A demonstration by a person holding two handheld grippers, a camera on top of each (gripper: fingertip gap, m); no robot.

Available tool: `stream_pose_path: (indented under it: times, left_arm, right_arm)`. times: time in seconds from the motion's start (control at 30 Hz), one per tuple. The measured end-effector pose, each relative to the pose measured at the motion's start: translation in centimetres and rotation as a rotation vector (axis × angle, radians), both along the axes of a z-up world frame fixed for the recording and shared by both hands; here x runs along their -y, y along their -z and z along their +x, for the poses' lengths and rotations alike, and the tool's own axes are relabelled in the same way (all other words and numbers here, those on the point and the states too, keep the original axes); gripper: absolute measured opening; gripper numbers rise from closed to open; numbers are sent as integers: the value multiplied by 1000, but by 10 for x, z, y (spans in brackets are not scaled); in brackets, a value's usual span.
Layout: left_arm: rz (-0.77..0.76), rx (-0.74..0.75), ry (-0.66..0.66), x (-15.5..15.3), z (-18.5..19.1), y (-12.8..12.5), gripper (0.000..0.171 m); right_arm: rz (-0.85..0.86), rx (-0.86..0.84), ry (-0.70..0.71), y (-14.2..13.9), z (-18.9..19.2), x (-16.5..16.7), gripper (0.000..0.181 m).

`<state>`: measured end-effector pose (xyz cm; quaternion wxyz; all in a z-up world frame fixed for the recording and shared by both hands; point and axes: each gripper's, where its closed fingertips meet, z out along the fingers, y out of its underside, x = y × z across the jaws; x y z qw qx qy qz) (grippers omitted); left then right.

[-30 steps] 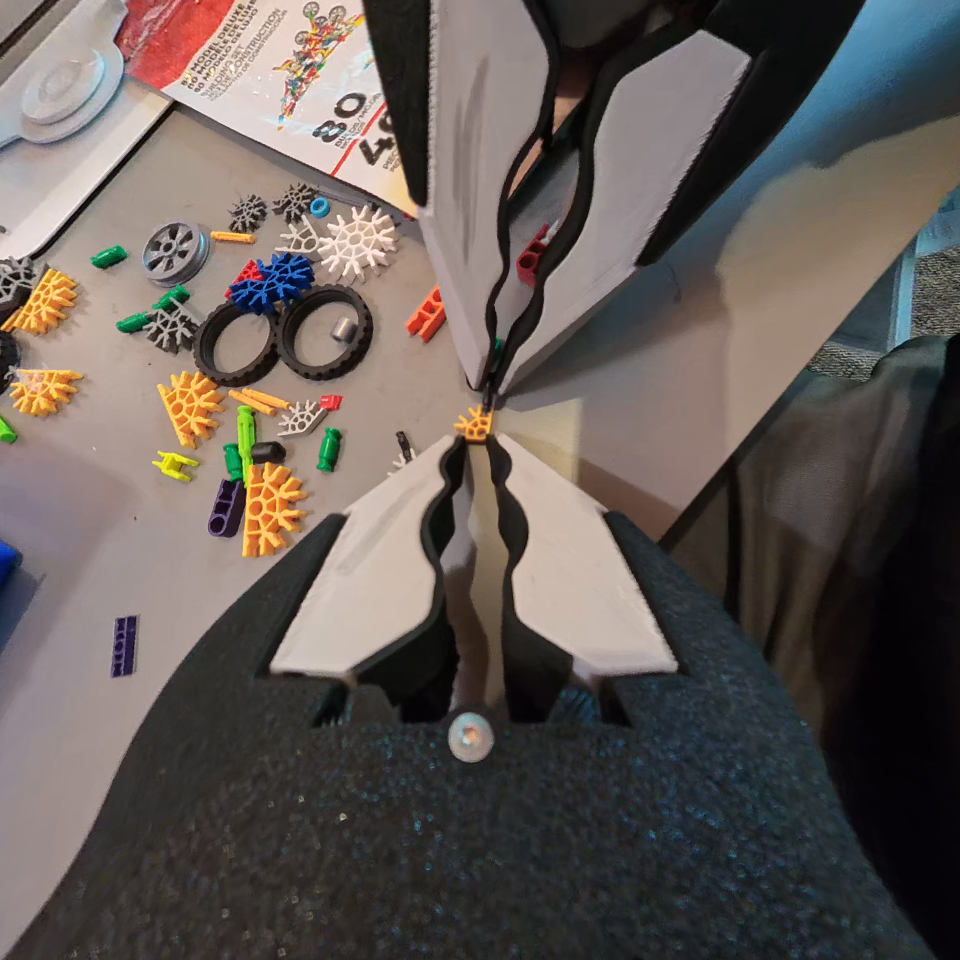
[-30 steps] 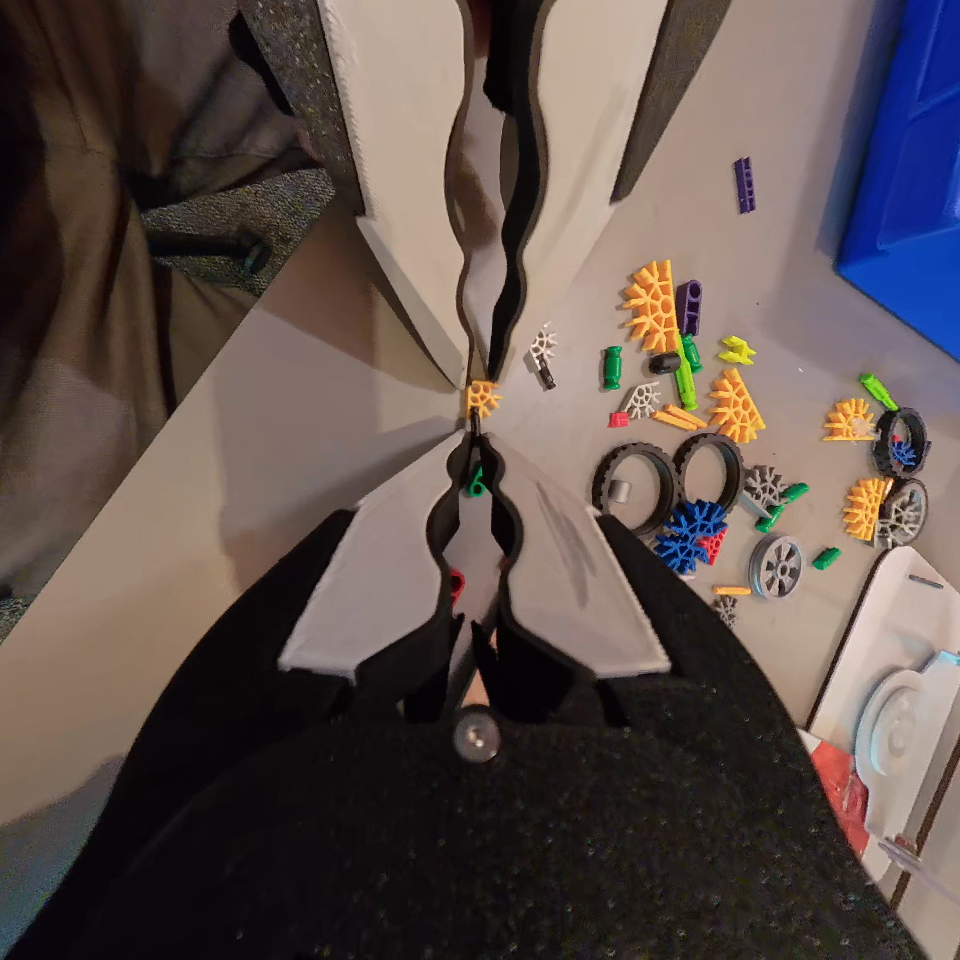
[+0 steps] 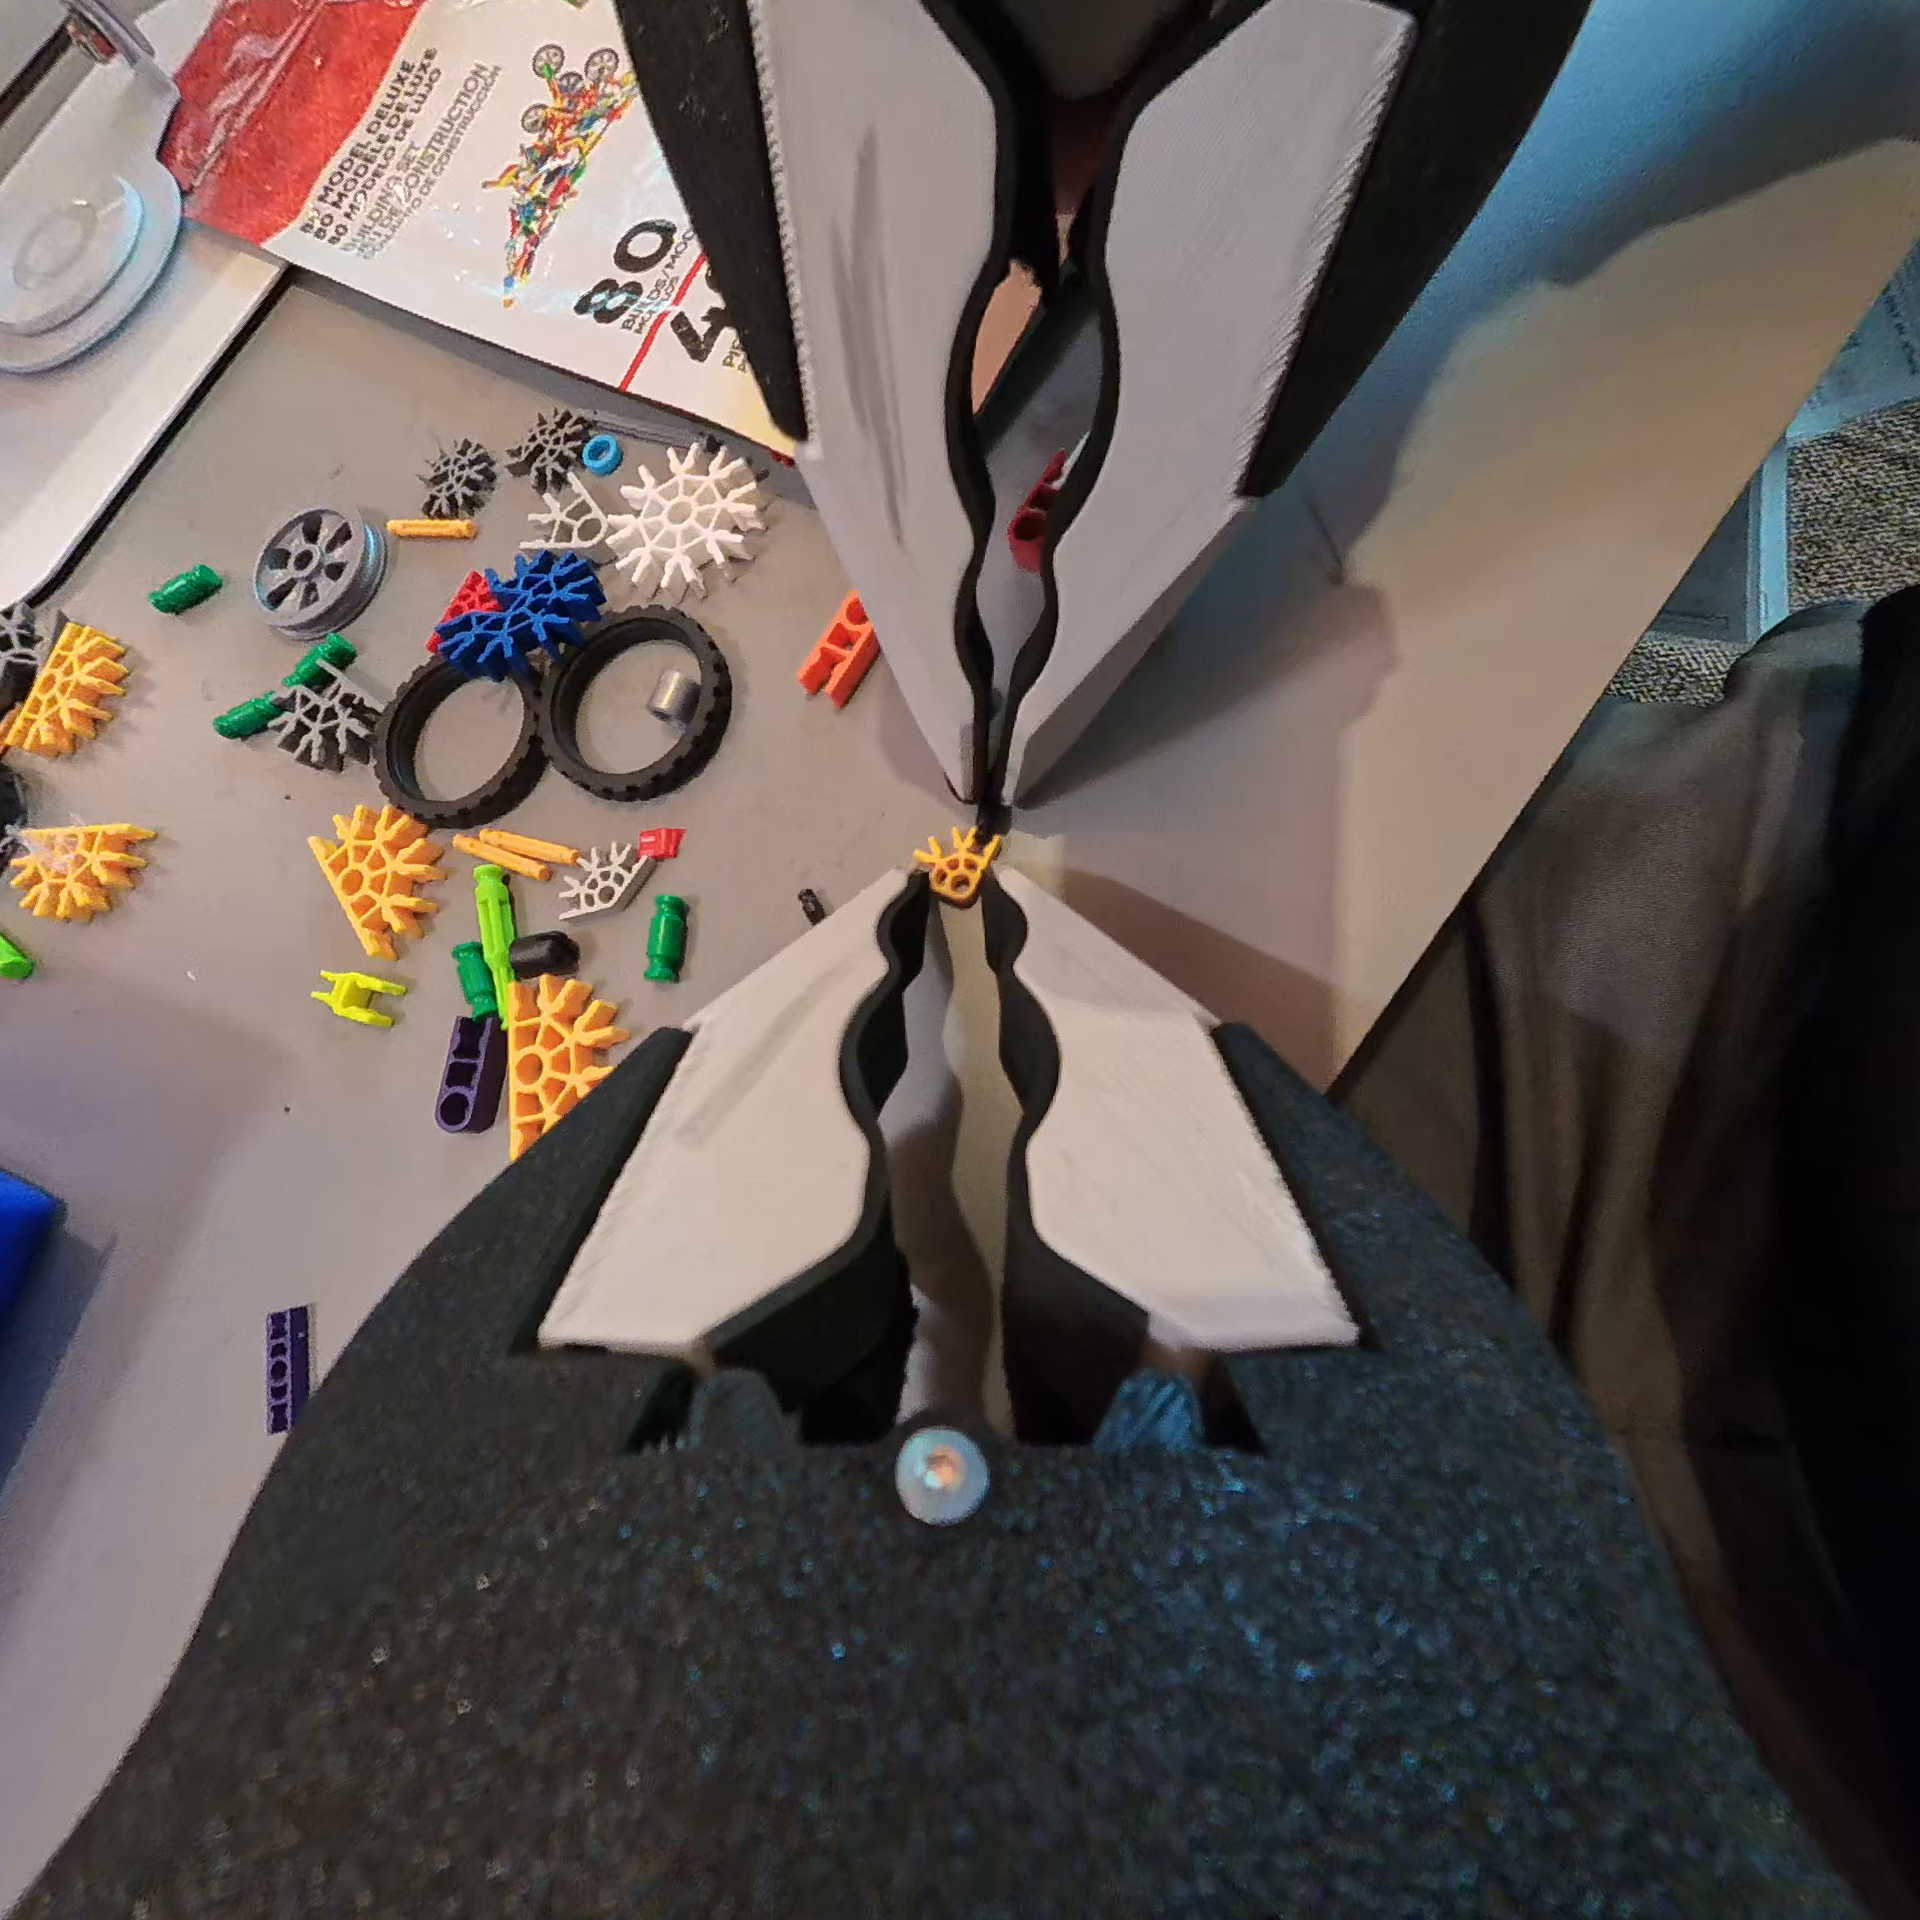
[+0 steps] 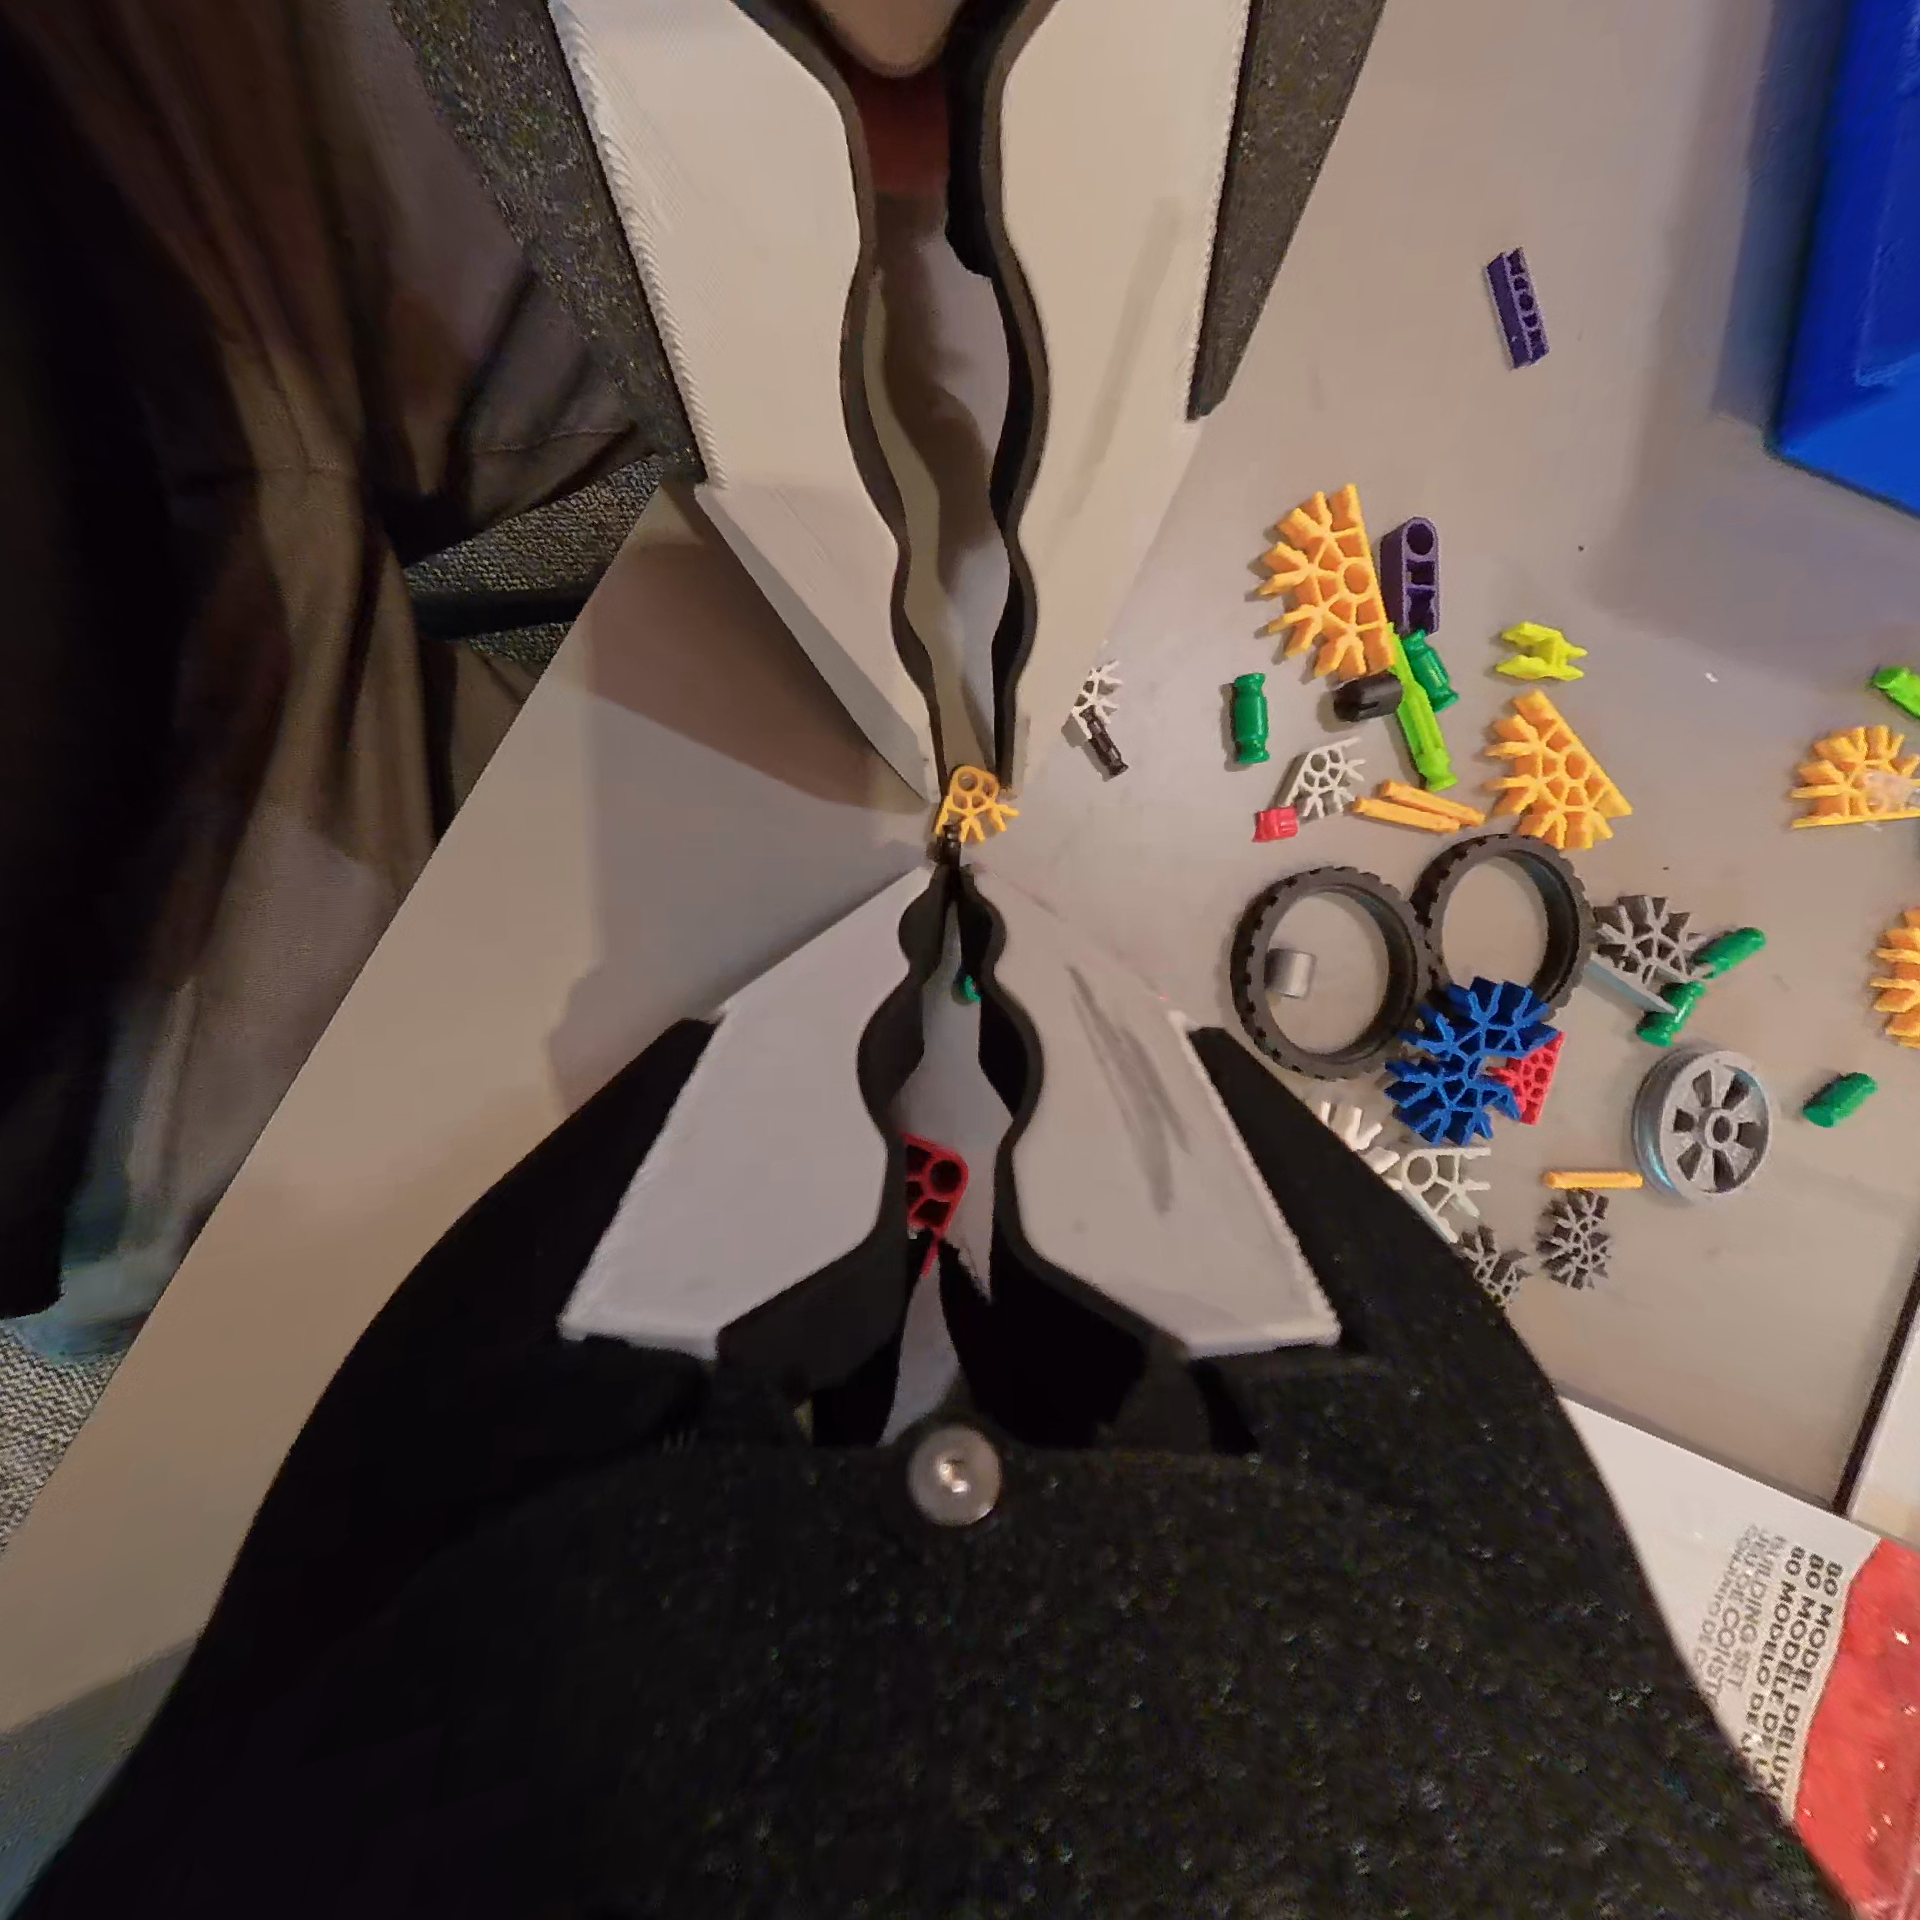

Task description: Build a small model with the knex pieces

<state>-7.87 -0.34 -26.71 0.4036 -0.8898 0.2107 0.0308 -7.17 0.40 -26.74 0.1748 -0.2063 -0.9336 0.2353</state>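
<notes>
My left gripper (image 3: 956,891) is shut on a small orange connector (image 3: 958,864), held above the grey table (image 3: 1195,665) near its edge. My right gripper (image 4: 951,883) faces it tip to tip and is shut on a thin black rod (image 4: 948,852) whose end meets the connector (image 4: 974,805). The right gripper (image 3: 984,800) comes down from the top of the left wrist view. The left gripper (image 4: 971,767) comes down from the top of the right wrist view. A red connector (image 4: 932,1184) and a green bit (image 4: 968,987) show in the gap between the right fingers. I cannot tell whether they are held.
Loose building pieces lie on the table: two black tyres (image 3: 551,717), a blue snowflake connector (image 3: 525,618), a white one (image 3: 686,520), a grey wheel hub (image 3: 312,571), orange fans (image 3: 374,873), green rods (image 3: 665,935). A printed booklet (image 3: 499,187) lies behind them. A blue bin (image 4: 1849,239) stands beside. A person's clothing (image 3: 1662,1039) lies past the table edge. My two grippers' fingertips are within a few centimetres of each other. Left tips and right tips are each some 20 centimeters from the grey wheel hub (image 3: 312,571). My right wrist view (image 4: 1707,1114) looks at it from another angle.
The right gripper has swung more in line with the left and its tips have moved slightly closer to the orange connector. Both grippers stay shut.
</notes>
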Motion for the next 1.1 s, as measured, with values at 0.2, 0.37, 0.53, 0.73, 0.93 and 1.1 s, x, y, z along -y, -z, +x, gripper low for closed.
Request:
stream_pose_path:
  times: [0.2,0.37,0.53,0.73,0.93,1.1]
  left_arm:
    - [3,-3,-3,0,0,0,8]
    - [6,-12,-10,-1,0,0,7]
    - [8,-21,-15,0,-1,0,7]
    - [11,-19,-25,0,-1,0,7]
    - [22,-8,-51,1,2,0,5]
    - [31,-20,-68,1,2,0,5]
  right_arm:
    - [-25,5,17,-2,-1,0,0]
    - [-26,1,21,-1,-1,1,0]
    - [-29,0,10,-5,0,-1,6]
    - [-32,25,13,1,1,2,1]
    - [-81,20,56,-3,-1,4,0]
    - [-82,34,93,-1,-3,3,1]
